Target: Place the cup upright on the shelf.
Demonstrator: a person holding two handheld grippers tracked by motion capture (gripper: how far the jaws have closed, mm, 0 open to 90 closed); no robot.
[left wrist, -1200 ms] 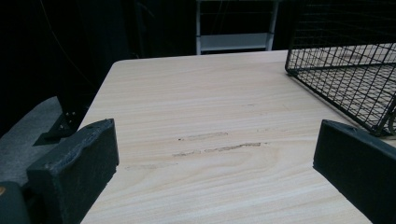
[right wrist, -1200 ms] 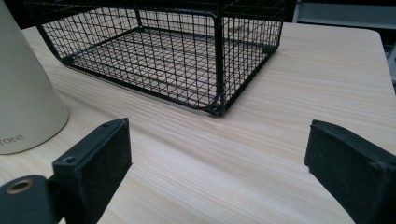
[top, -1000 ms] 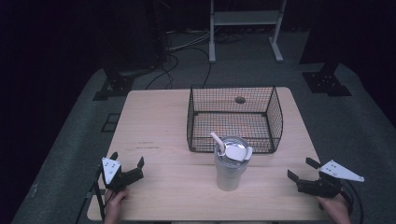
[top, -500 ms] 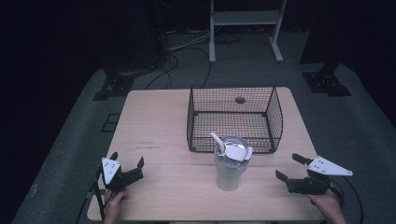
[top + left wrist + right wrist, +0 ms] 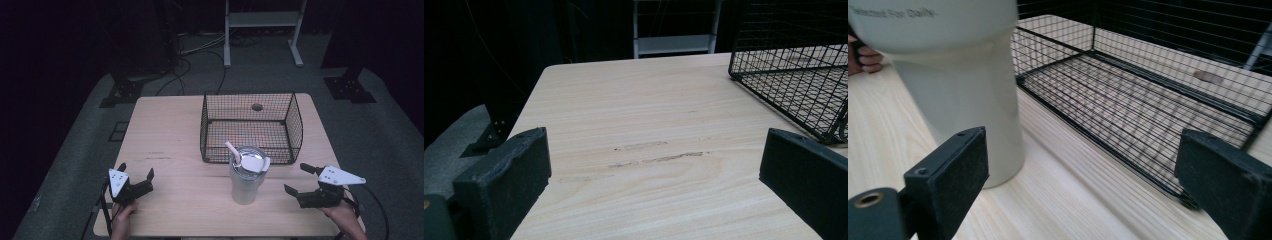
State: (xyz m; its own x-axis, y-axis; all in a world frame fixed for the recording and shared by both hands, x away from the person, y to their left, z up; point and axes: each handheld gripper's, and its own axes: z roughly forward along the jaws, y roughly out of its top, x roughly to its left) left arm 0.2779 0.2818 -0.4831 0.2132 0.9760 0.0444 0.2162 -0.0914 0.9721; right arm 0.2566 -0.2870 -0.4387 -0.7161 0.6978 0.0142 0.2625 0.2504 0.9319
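Note:
A pale tumbler (image 5: 246, 176) with a lid and a white straw stands upright on the wooden table (image 5: 170, 135), just in front of a black wire basket (image 5: 251, 125). My right gripper (image 5: 299, 180) is open, a short way right of the tumbler and pointing toward it. In the right gripper view the tumbler (image 5: 958, 85) looms close at the left, beyond the left jaw, with the basket (image 5: 1148, 105) behind. At the table's front left my left gripper (image 5: 136, 173) rests open over bare wood. The left gripper view shows the basket's corner (image 5: 799, 75) at upper right.
The basket holds nothing but a small dark spot (image 5: 257, 106) seen through its far side. A white metal stand (image 5: 262, 22) and cables (image 5: 195, 50) lie on the dark floor beyond the table. Bare wood (image 5: 649, 125) spreads ahead of the left gripper.
My right gripper has moved left, from the table's right edge toward the tumbler. The left gripper, tumbler and basket have stayed where they were.

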